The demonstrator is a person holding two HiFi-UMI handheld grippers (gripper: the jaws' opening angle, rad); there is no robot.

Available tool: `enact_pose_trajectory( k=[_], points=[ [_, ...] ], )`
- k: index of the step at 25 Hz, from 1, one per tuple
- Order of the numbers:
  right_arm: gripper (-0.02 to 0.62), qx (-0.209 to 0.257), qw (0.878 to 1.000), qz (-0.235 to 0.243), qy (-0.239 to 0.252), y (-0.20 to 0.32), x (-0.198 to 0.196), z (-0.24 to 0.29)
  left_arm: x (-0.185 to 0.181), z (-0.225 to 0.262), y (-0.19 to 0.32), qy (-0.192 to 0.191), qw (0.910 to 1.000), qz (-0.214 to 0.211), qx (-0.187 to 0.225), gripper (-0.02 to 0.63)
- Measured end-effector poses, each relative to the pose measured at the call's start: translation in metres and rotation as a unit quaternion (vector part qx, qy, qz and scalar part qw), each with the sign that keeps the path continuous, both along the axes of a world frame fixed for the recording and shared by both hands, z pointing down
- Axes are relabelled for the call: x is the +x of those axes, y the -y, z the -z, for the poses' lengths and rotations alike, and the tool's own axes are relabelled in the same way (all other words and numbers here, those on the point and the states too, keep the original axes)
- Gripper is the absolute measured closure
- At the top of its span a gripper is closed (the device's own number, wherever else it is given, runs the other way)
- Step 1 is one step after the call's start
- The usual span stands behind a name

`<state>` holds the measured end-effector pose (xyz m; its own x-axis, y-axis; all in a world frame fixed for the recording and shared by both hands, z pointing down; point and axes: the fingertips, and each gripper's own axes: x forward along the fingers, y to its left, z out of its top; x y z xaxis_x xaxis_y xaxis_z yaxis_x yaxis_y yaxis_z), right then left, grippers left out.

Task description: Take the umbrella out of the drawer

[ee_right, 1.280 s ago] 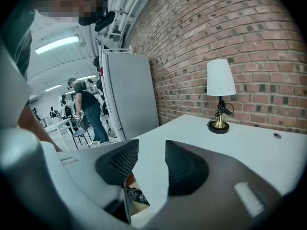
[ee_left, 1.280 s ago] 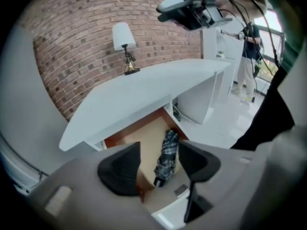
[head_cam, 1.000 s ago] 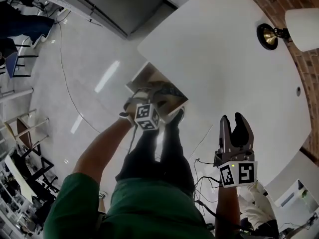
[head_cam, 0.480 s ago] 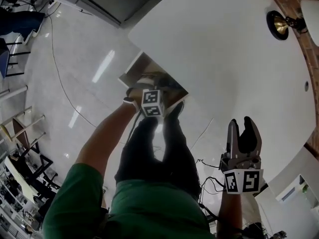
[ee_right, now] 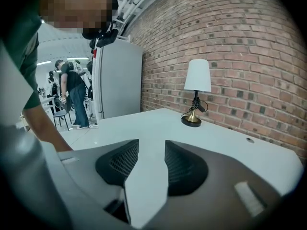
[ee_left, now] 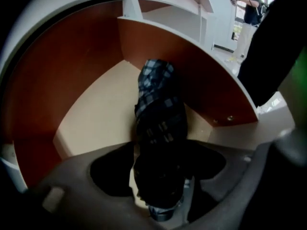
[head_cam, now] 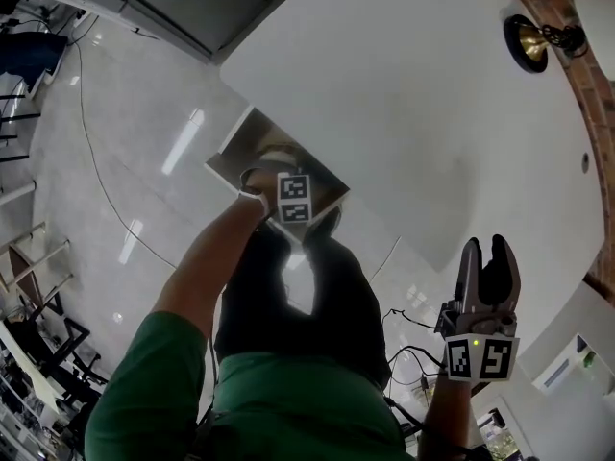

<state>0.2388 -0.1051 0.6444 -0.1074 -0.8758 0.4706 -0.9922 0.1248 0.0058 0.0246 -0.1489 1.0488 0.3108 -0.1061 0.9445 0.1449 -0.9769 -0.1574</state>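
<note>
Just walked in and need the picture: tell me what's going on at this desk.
A person holds tongs in each hand. The left tongs reach down into the open drawer of the white desk. Their jaws have just been opening, and the folded plaid umbrella lies between them, not yet clamped. The right tongs hang open and empty near the desk's edge. The umbrella is not out of the drawer yet.

No legible text, label, brand name or number is presented in any view. Only square black-and-white coded markers are displayed, on the left marker cube [head_cam: 295, 199] and on the right marker cube [head_cam: 479, 357]. These patterns cannot be read as characters.
</note>
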Motion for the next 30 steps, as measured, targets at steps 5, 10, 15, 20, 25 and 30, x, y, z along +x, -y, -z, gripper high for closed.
enact_pose_trajectory(
  k=[5,10,15,20,25,30],
  points=[
    [0.426,0.004,1.0,-0.005,0.0,-0.005,0.001,-0.007,-0.007,-0.01,-0.001,0.014,0.9998,-0.012,0.009,0.345],
    [0.426,0.002,1.0,-0.017,0.007,-0.018,0.008,-0.003,-0.008,-0.003,-0.001,0.021,0.9996,-0.017,0.009,0.404],
    [0.426,0.001,1.0,-0.023,0.014,-0.03,0.01,0.007,-0.017,0.014,-0.004,0.031,0.9994,-0.013,0.009,0.416],
    [0.426,0.005,1.0,-0.018,0.025,-0.032,0.004,0.028,-0.031,0.051,0.0,0.031,0.9993,-0.006,0.022,0.417],
    [0.426,0.019,0.999,-0.003,0.037,-0.022,-0.01,0.06,-0.049,0.104,0.005,0.02,0.9989,-0.001,0.042,0.419],
    [0.426,0.035,0.998,0.019,0.051,-0.011,-0.035,0.095,-0.075,0.165,0.003,0.001,0.9983,0.032,0.049,0.419]
  ],
)
